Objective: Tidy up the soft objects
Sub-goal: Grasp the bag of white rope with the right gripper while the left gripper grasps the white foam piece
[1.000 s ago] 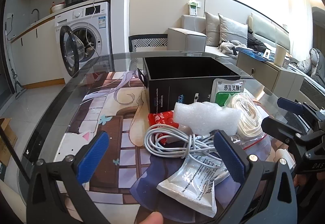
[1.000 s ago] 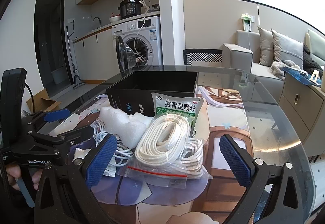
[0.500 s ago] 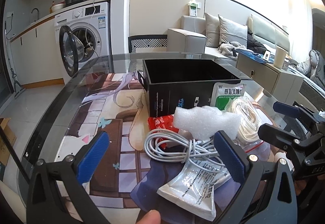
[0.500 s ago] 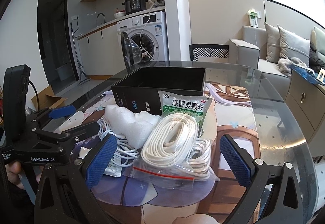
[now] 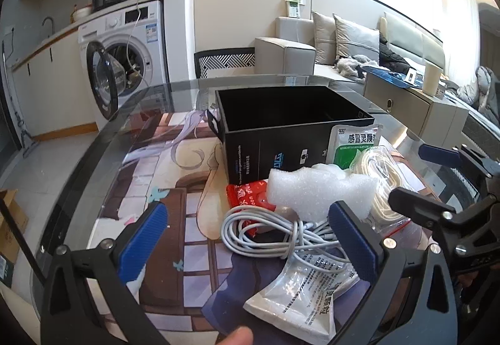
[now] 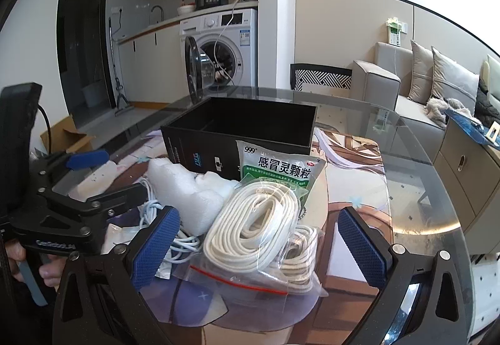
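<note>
Both claws are spread wide and grip nothing. The left claw [image 5: 247, 238] hovers above the near part of the glass tabletop [image 5: 125, 132], its right pad over the white cable [image 5: 268, 235]. The right claw [image 6: 259, 245] hovers over the bagged cord [image 6: 259, 229].

The soft items form one pile on the tabletop, just near of the black box [image 5: 281, 123], which stands open. A foam block [image 5: 315, 192] lies on top of the pile, touching the cable and a red packet [image 5: 250, 195]. A green sachet [image 6: 278, 170] leans against the box's near wall, right of the foam. The bagged cord lies right of the foam and overlaps the sachet's lower edge. A clear pouch [image 5: 300, 292] with printed text lies nearest, partly under the cable.

In the right wrist view, the left claw appears at the left edge, next to the foam.
</note>
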`<state>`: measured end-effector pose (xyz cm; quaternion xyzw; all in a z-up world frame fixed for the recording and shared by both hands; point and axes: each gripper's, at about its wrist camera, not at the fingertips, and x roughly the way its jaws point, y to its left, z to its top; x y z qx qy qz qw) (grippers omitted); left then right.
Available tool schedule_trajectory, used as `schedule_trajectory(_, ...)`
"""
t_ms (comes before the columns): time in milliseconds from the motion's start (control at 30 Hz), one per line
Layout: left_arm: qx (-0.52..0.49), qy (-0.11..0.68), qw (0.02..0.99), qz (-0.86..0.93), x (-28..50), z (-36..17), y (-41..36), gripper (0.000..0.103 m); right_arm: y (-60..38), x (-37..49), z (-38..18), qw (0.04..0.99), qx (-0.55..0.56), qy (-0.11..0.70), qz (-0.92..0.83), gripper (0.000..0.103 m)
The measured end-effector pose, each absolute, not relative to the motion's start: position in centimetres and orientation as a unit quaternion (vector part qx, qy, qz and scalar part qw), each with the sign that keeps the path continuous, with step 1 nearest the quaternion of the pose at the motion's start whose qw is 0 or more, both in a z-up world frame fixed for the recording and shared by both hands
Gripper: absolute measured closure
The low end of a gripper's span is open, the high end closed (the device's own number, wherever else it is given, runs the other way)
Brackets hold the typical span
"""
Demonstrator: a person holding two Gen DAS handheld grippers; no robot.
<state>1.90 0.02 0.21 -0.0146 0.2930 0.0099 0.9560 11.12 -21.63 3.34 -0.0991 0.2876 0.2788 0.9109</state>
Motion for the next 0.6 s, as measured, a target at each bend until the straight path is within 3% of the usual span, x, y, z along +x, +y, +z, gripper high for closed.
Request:
schedule_trajectory(433,-0.005,0.299,0.954,-0.009,2.6,0.1,-0.2,0.0,-21.0,13.1,1.1,0.898,-0.121,0.339,0.253,0.001)
schedule_trajectory(600,-0.014,0.302,0.953,-0.009,2.6,0.1,0.2,0.0,-20.1,13.8,0.8,0.892,-0.124,0.35,0.259,0.015)
